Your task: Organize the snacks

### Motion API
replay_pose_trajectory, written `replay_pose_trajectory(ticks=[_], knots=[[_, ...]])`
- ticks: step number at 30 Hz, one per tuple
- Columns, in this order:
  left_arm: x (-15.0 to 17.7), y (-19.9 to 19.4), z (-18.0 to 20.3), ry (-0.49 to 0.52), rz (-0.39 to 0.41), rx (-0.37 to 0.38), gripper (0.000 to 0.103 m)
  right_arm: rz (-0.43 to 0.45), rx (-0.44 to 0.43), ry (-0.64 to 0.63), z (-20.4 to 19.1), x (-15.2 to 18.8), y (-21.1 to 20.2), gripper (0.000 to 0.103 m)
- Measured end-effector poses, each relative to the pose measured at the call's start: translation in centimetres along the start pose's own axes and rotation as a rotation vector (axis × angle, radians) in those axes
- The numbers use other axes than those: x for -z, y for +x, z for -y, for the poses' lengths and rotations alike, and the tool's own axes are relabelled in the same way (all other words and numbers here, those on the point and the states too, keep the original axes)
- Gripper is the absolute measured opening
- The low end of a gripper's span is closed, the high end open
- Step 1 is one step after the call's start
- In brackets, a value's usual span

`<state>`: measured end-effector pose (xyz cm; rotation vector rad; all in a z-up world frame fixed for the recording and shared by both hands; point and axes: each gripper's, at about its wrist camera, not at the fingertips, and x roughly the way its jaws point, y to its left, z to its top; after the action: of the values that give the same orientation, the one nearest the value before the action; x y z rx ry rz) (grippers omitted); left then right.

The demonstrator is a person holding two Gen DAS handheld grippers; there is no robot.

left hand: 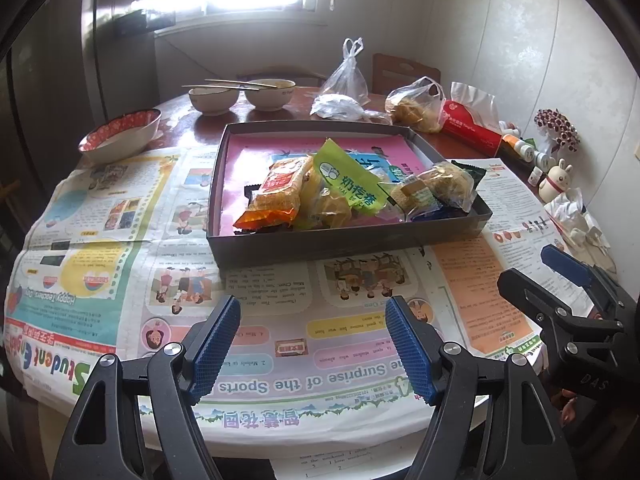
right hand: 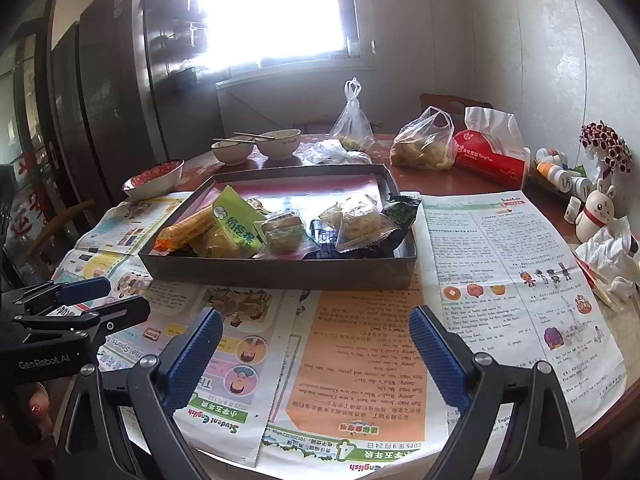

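Observation:
A shallow dark box [left hand: 348, 236] [right hand: 280, 270] sits mid-table on spread newspapers, with several wrapped snacks piled at its near side. Among them are a green packet [left hand: 348, 178] [right hand: 236, 220], an orange-ended yellow pack [left hand: 276, 196] [right hand: 188, 228], clear-wrapped pastries [left hand: 436, 192] [right hand: 360, 220] and a dark green packet [right hand: 402, 208]. My left gripper [left hand: 314, 344] hovers open over the newspaper in front of the box, nothing between its blue pads. My right gripper [right hand: 316, 352] is open too, short of the box's near wall, and shows at the right edge of the left wrist view [left hand: 560, 276].
Behind the box stand two bowls with chopsticks [left hand: 240, 94], a red-patterned bowl [left hand: 120, 136], plastic bags [left hand: 416, 104] and a red tissue pack [left hand: 472, 128]. Small bottles [right hand: 560, 172], a rabbit figurine [right hand: 596, 212] and crumpled tissues [right hand: 608, 252] line the right side by the wall.

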<state>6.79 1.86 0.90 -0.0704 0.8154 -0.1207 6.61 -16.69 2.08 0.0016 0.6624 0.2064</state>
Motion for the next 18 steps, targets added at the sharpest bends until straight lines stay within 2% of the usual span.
replay_pose_trajectory(ticks=[14, 18], knots=[[0.22, 0.46, 0.4, 0.026, 0.004, -0.024, 0.076, -0.012, 0.005, 0.006, 0.26, 0.11, 0.38, 0.095], [0.23, 0.73, 0.39, 0.025, 0.006, -0.009, 0.076, -0.015, 0.011, 0.006, 0.47, 0.08, 0.72, 0.095]])
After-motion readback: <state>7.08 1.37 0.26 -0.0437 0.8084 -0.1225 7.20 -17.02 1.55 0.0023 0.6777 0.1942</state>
